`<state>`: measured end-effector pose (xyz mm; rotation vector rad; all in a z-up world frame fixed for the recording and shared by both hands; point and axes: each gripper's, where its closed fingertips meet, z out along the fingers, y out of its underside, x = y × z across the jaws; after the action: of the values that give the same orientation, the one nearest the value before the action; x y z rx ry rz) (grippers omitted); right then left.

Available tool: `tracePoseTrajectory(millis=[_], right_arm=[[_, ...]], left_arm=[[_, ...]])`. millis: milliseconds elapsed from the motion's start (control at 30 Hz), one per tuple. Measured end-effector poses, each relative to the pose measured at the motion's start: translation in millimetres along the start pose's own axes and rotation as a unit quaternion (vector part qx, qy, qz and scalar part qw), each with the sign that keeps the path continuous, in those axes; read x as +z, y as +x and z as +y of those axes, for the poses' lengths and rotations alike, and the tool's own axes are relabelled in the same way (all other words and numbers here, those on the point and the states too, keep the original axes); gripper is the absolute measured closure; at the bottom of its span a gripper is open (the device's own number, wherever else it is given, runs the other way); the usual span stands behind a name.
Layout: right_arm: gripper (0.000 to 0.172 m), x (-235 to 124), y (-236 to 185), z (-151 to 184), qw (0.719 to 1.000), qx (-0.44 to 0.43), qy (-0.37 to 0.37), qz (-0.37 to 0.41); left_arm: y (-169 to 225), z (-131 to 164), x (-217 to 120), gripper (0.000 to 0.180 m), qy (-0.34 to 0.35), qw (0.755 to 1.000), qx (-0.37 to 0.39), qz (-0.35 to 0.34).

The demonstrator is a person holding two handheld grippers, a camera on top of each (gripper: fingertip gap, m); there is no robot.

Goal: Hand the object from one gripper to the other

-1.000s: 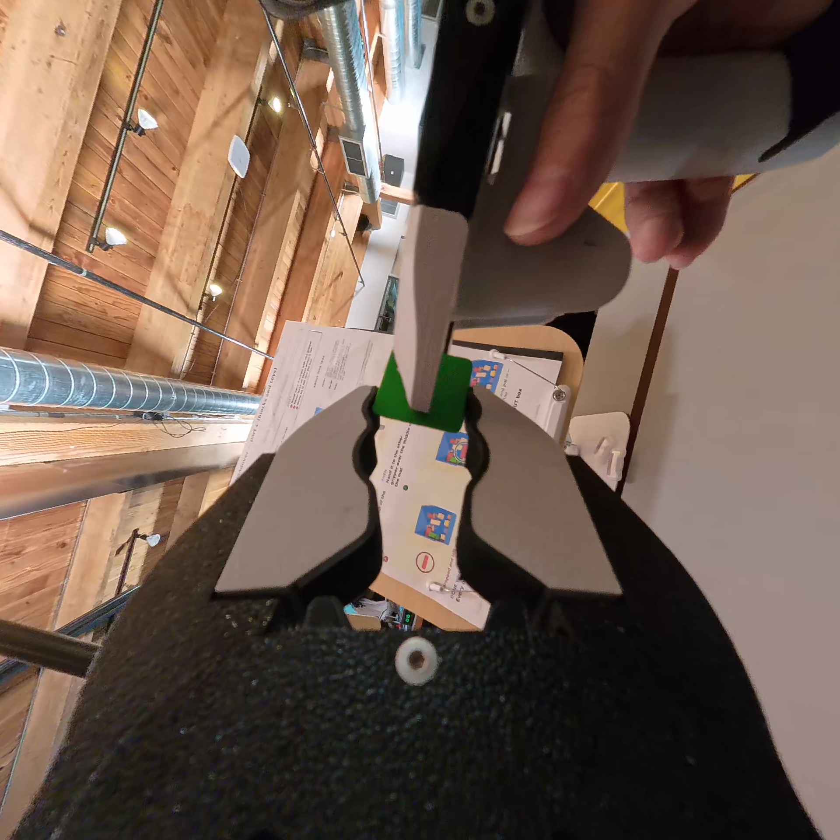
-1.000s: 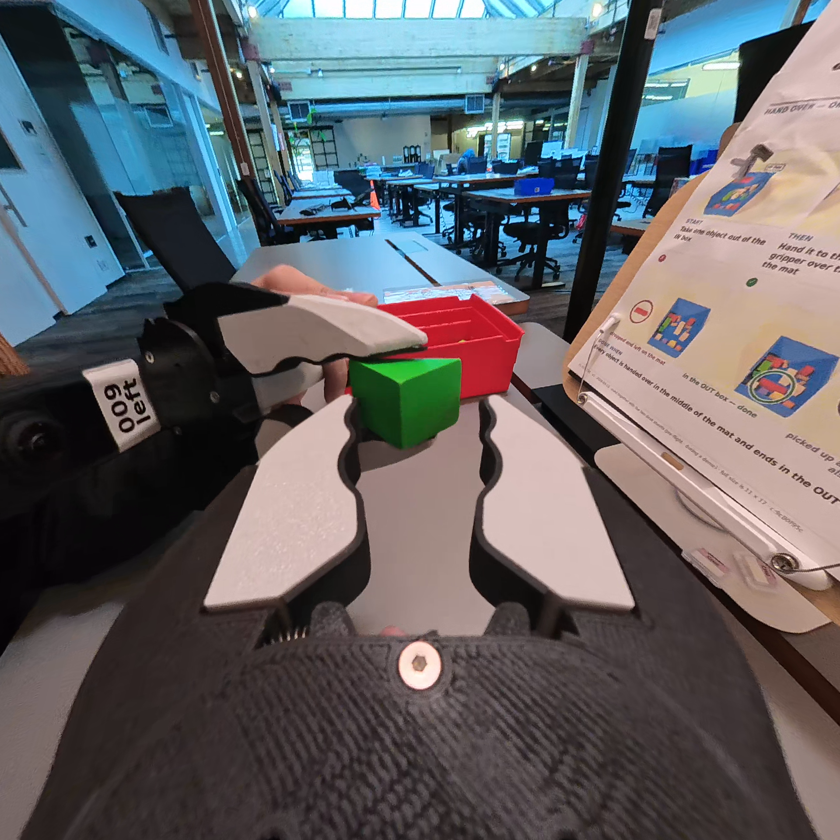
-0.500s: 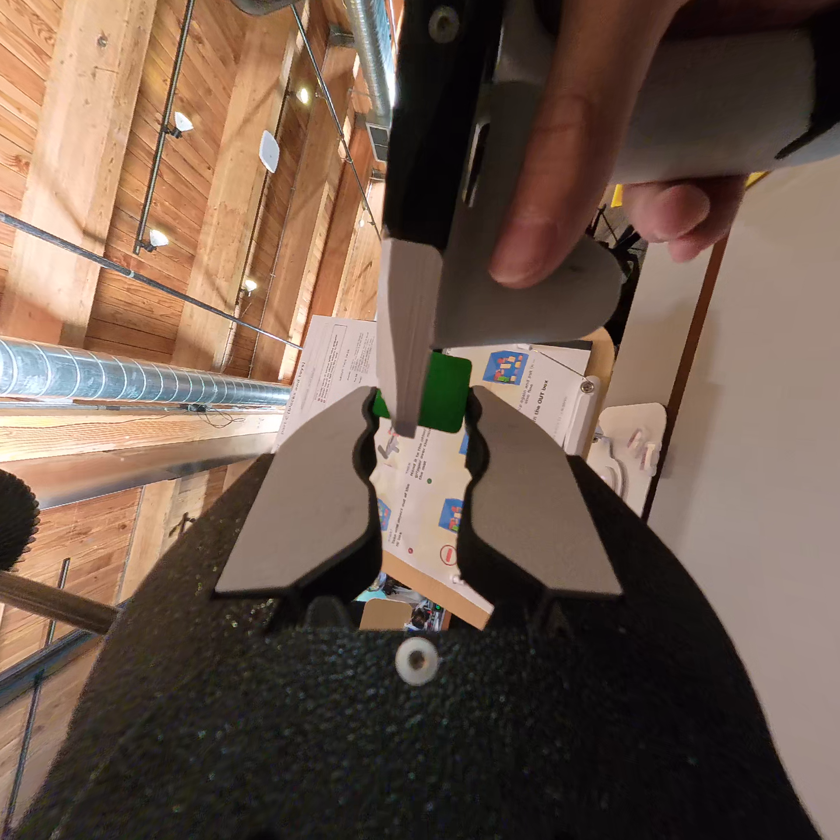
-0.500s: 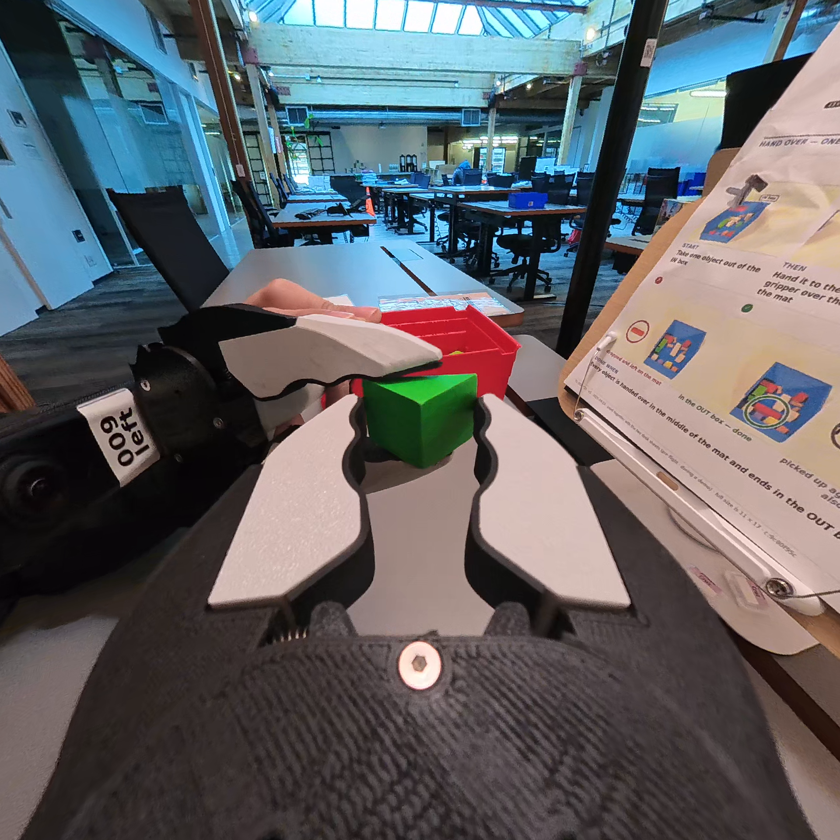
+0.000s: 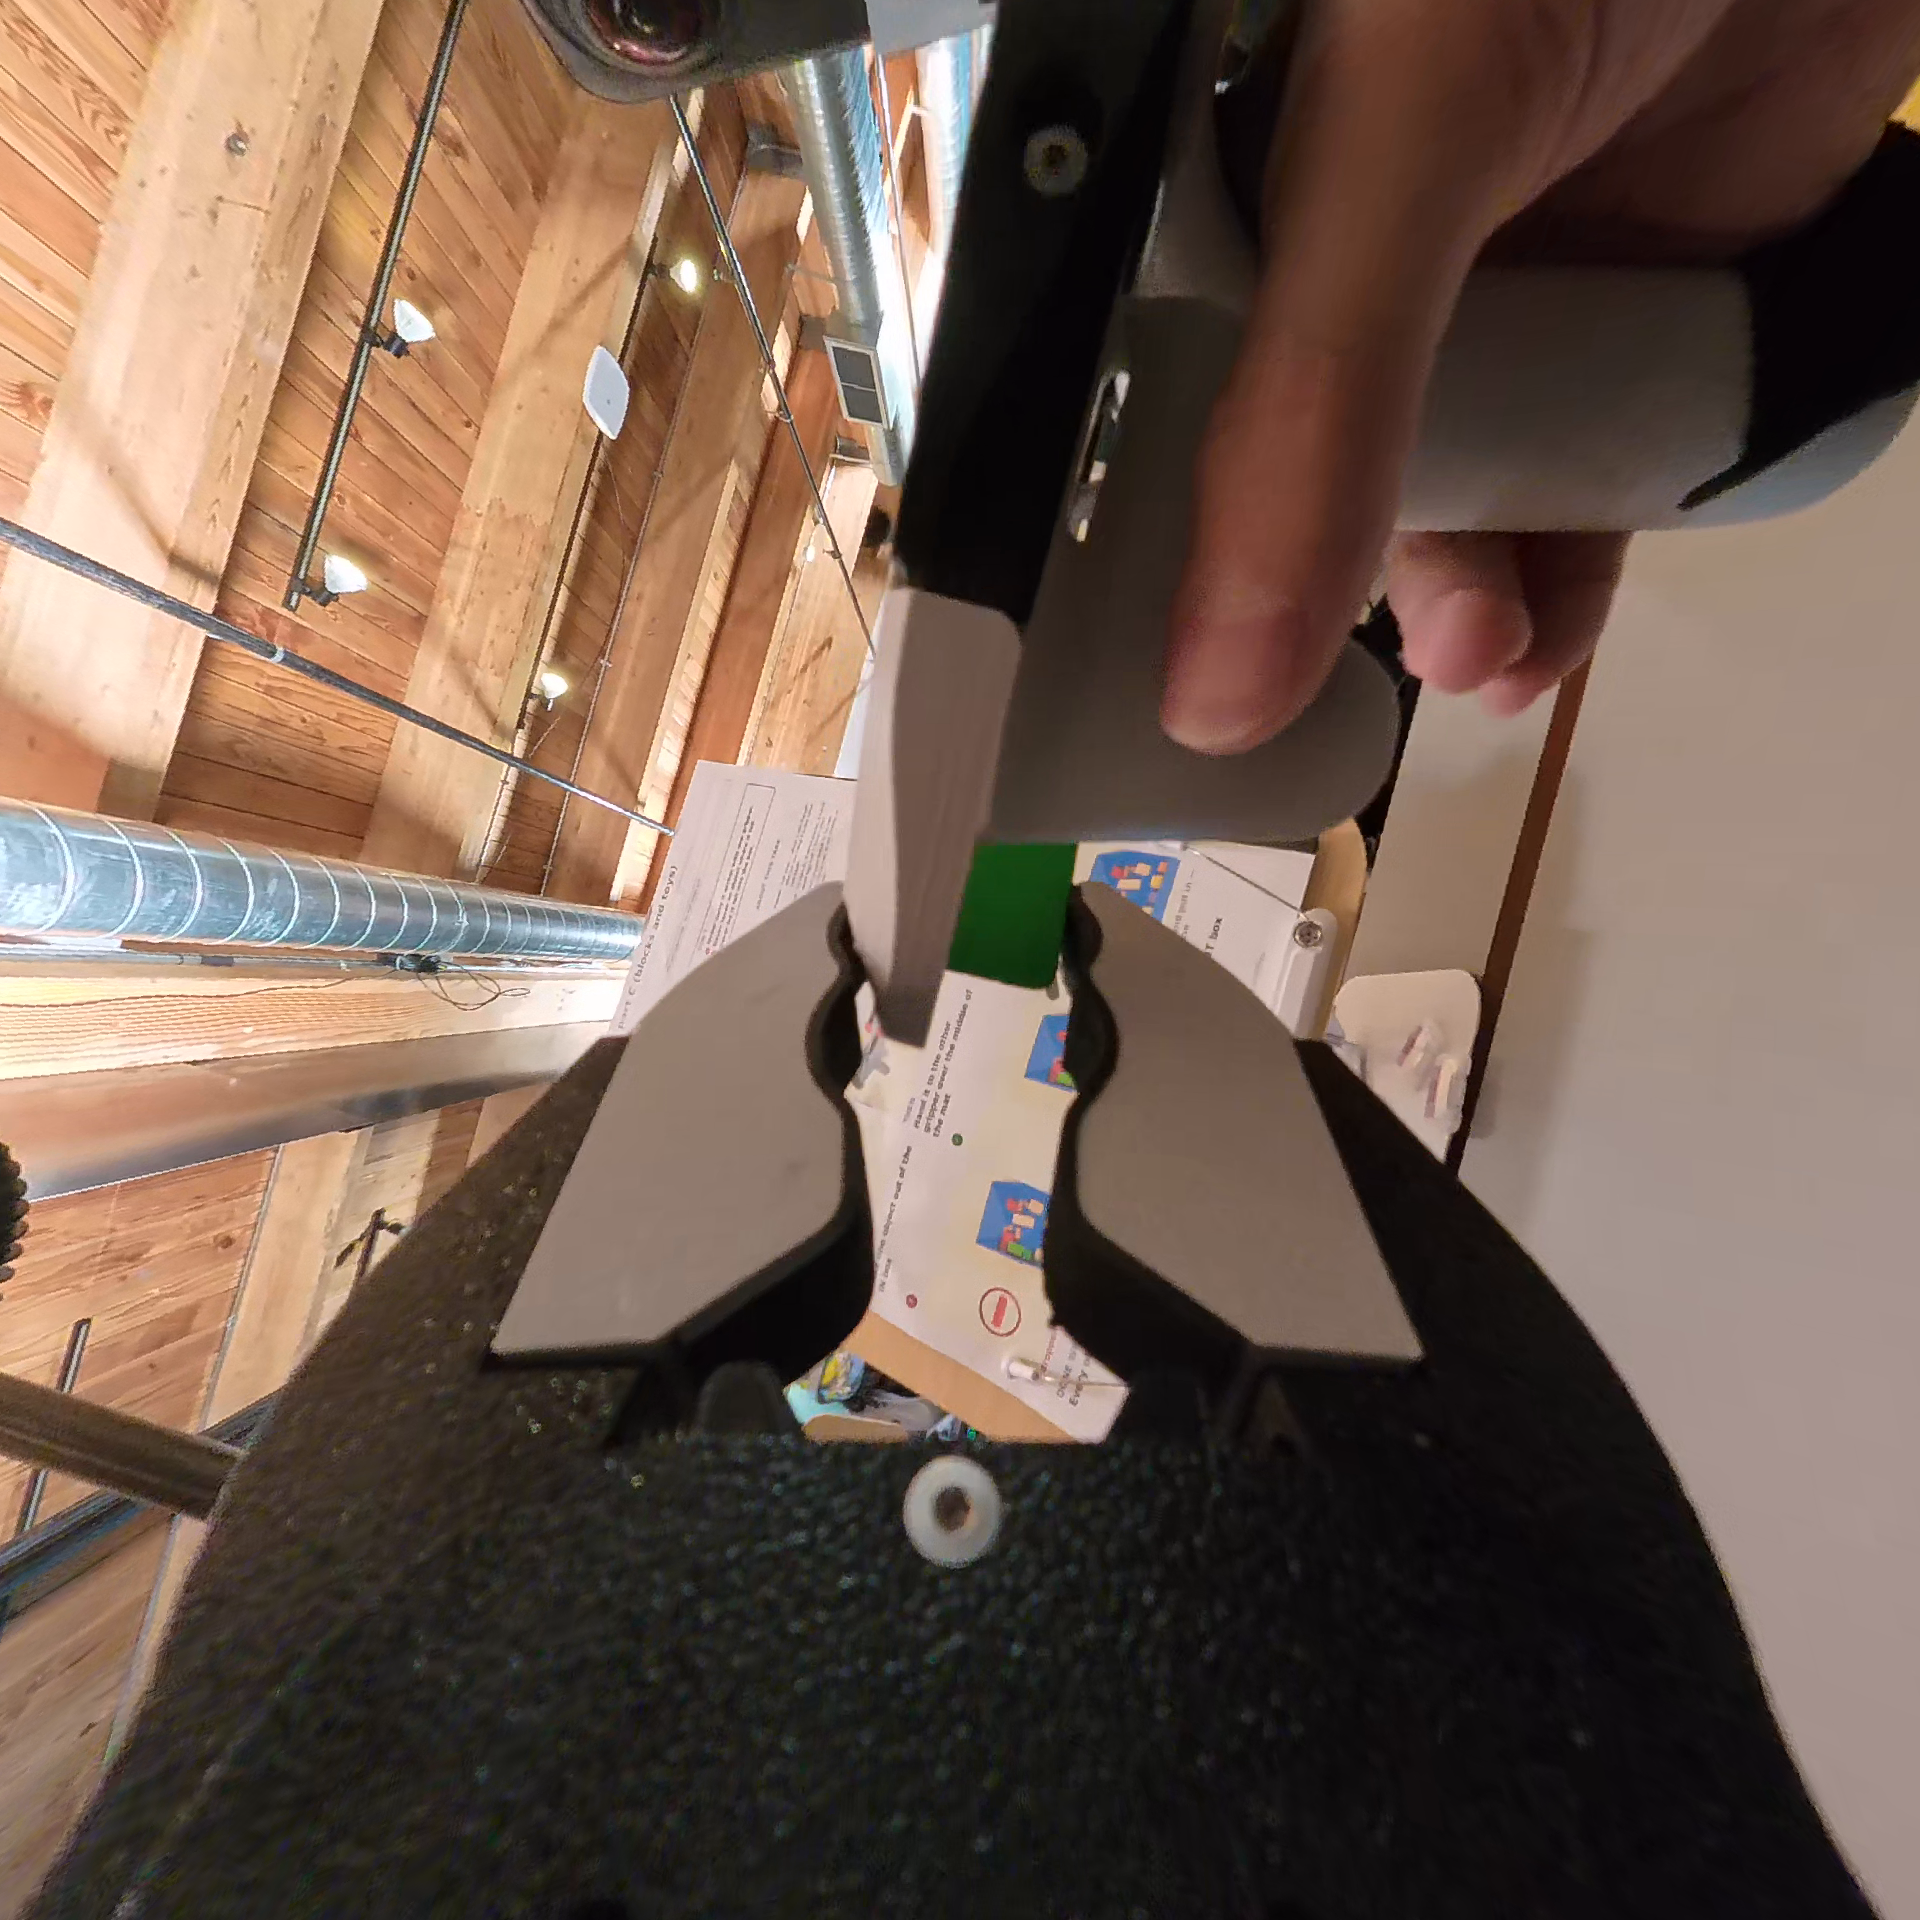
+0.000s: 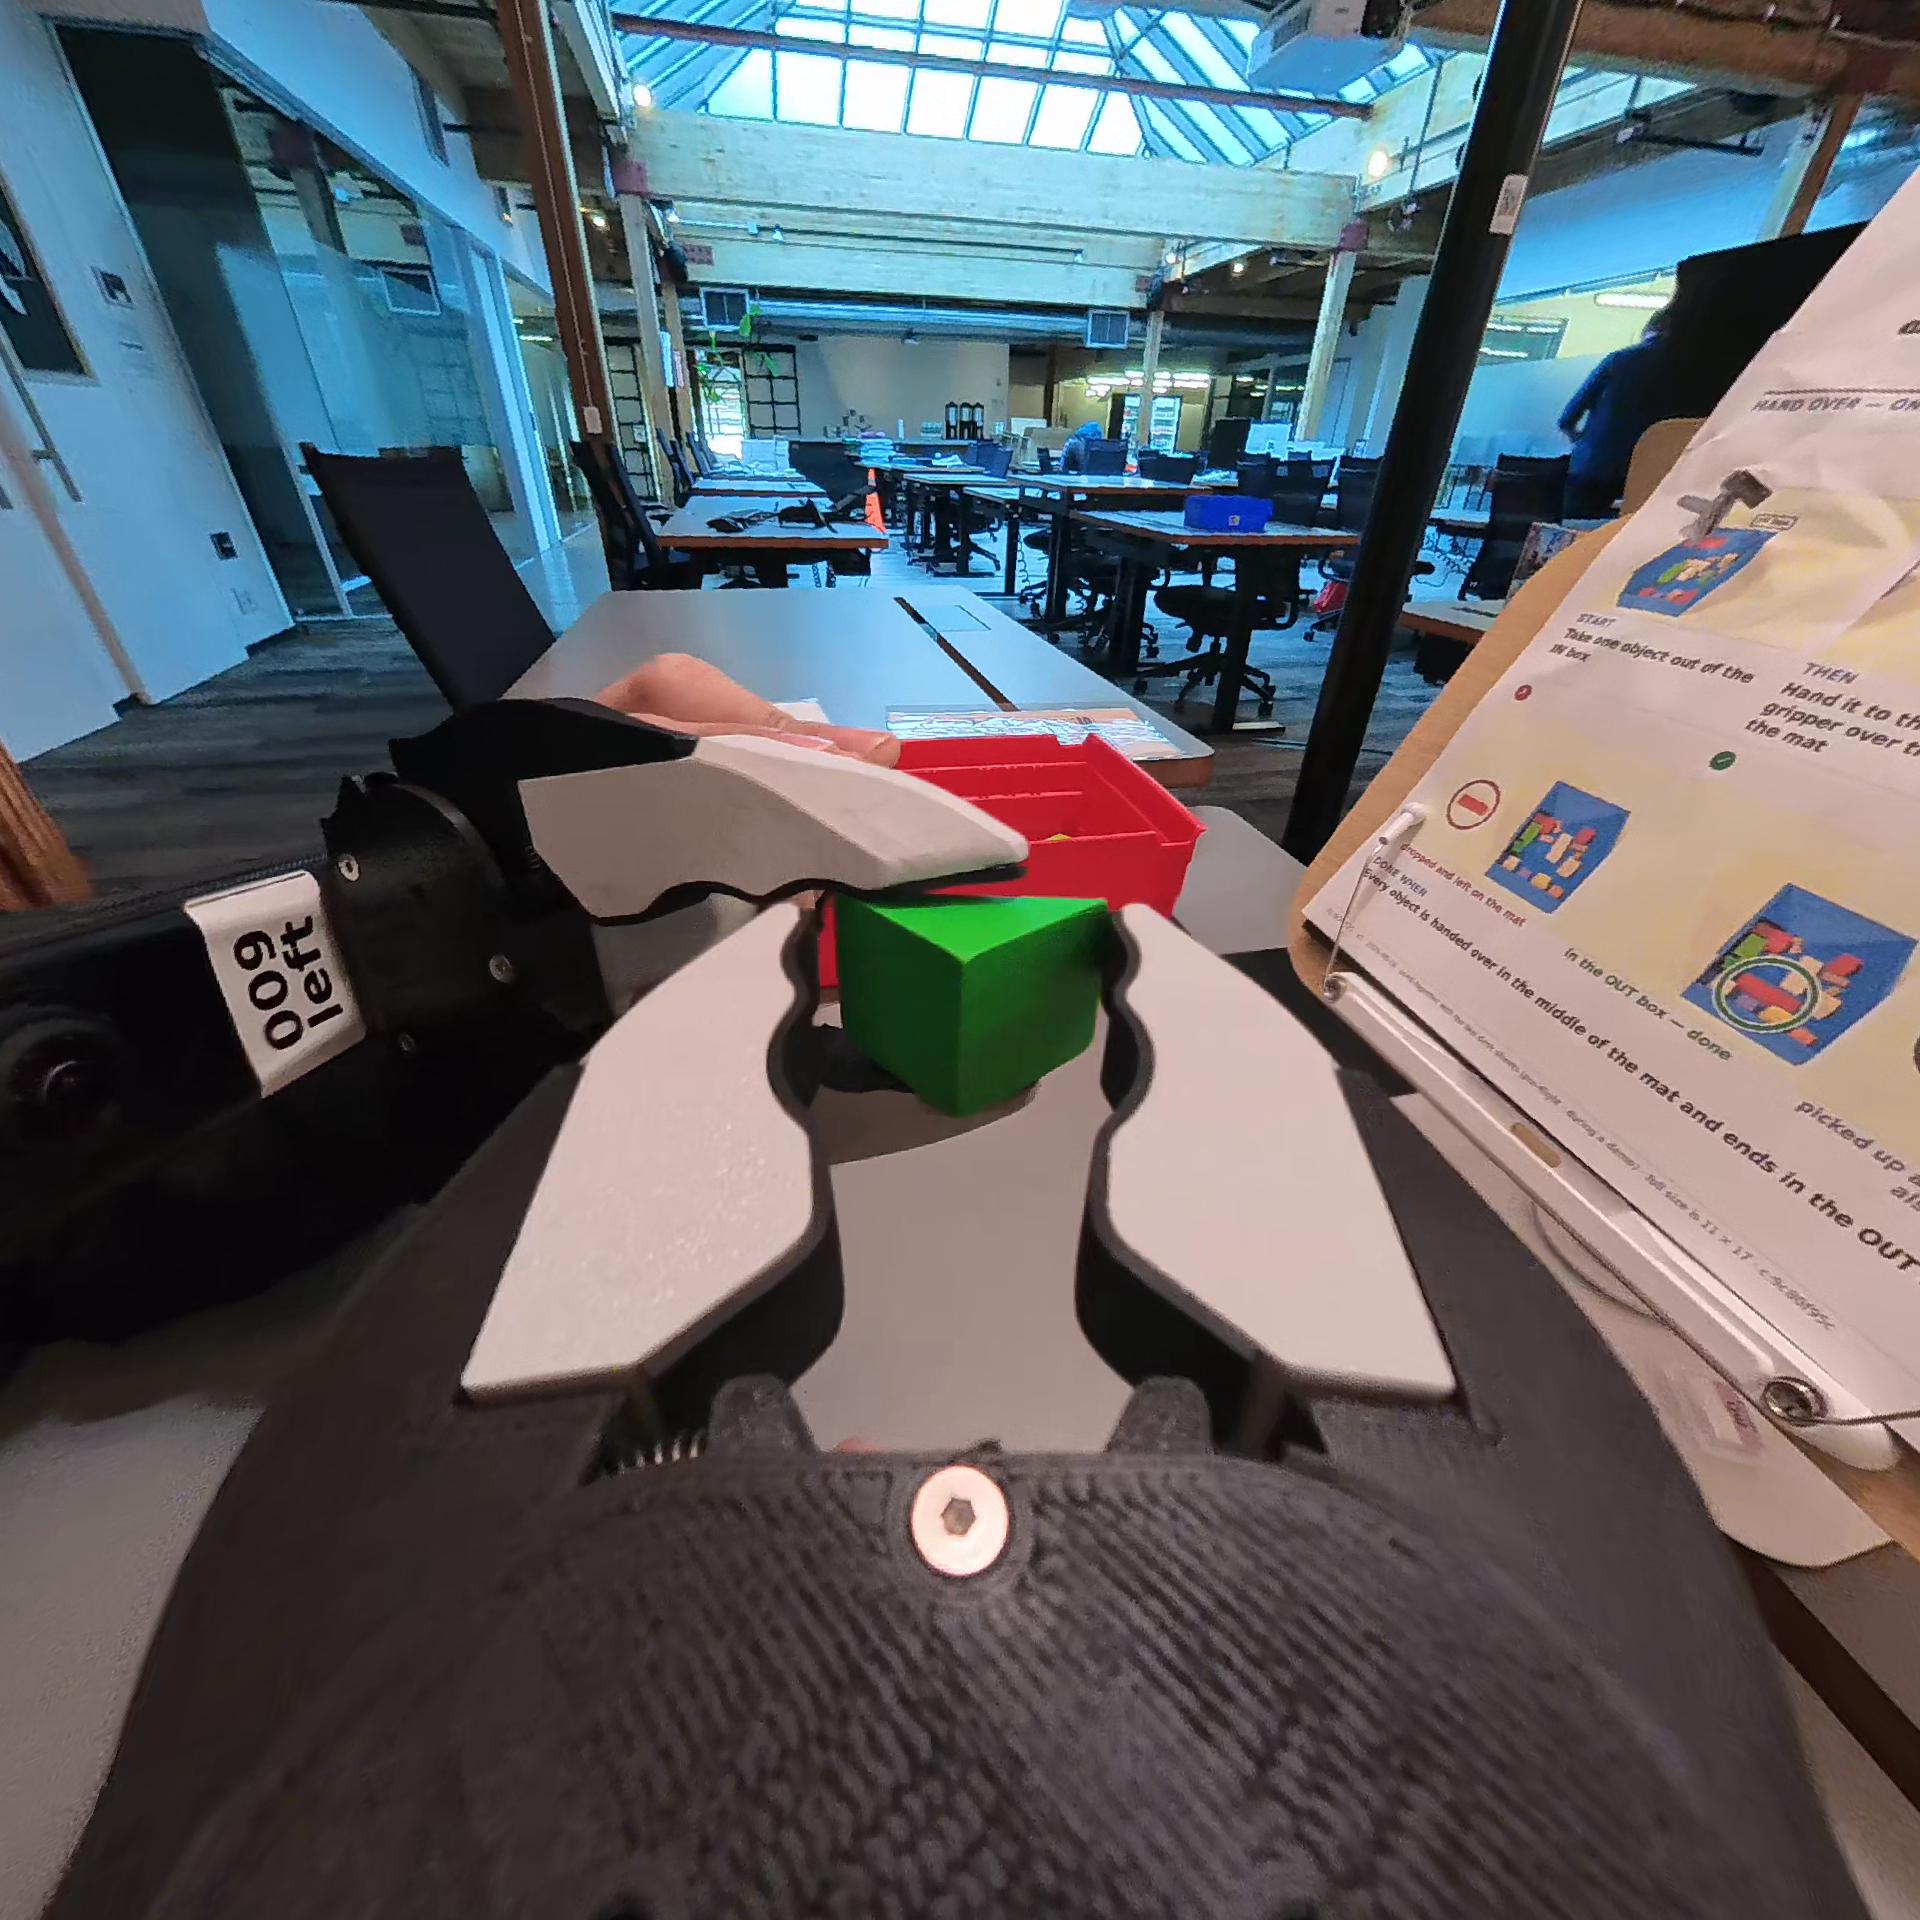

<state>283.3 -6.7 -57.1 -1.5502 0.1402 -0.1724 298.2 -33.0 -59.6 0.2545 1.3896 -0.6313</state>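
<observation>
Item, work surface: I read a plain grey table top (image 6: pixel 935 1299) under both tools, running back into a long grey table (image 6: pixel 779 644) with a black chair (image 6: pixel 436 561) at its left. Item, red bin (image 6: pixel 1091 821): it stands on the table behind the tools, open-topped. Item, instruction sheet (image 6: pixel 1662 883): clipped to a wooden board (image 6: pixel 1340 831) propped at the right, with a black pole (image 6: pixel 1403 468) rising behind it. Item, green block (image 6: pixel 966 997): it is held in the air above the table, in front of the bin. Item, left gripper (image 5: pixel 956 935): it is clamped on the block, with one finger lying flat on the block's top face and the other hidden beneath. A hand (image 6: pixel 748 707) rests on it. Item, right gripper (image 6: pixel 961 935): its jaws stand either side of the block. The right pad is against it, while a sliver of red shows beside the left pad, so I log this tool as not yet gripping. A hand (image 5: pixel 1455 260) grasps its handle. Item, room: an open office with rows of desks (image 6: pixel 1195 520) and dark chairs, a blue bin (image 6: pixel 1231 511) on one desk, timber posts, a skylight (image 6: pixel 935 83), a person in blue (image 6: pixel 1621 405) far right. Overhead, I note a wooden plank ceiling (image 5: pixel 208 312), a silver duct (image 5: pixel 260 883) and track lights (image 5: pixel 405 322).
</observation>
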Motion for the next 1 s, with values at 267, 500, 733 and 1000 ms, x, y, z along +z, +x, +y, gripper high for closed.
tracePoseTrajectory(millis=[267,500,733,1000], right_arm=[[0.122,-2,1,4,1.000,0.007,-0.022,-0.013],[0.122,-44,42,-17,0.998,0.035,0.020,0.045],[0.123,-190,158,20,0.935,0.052,-0.081,0.341],[0.123,-333,208,95,0.796,0.108,-0.250,0.540]], left_arm=[[3,-3,0,0.145,0.010,0.999,-0.029,0.008],[-14,12,-1,0.123,-0.002,0.979,-0.202,0.013],[-6,51,2,0.127,-0.084,0.922,-0.373,0.064],[23,75,1,0.126,-0.151,0.854,-0.480,0.132]])
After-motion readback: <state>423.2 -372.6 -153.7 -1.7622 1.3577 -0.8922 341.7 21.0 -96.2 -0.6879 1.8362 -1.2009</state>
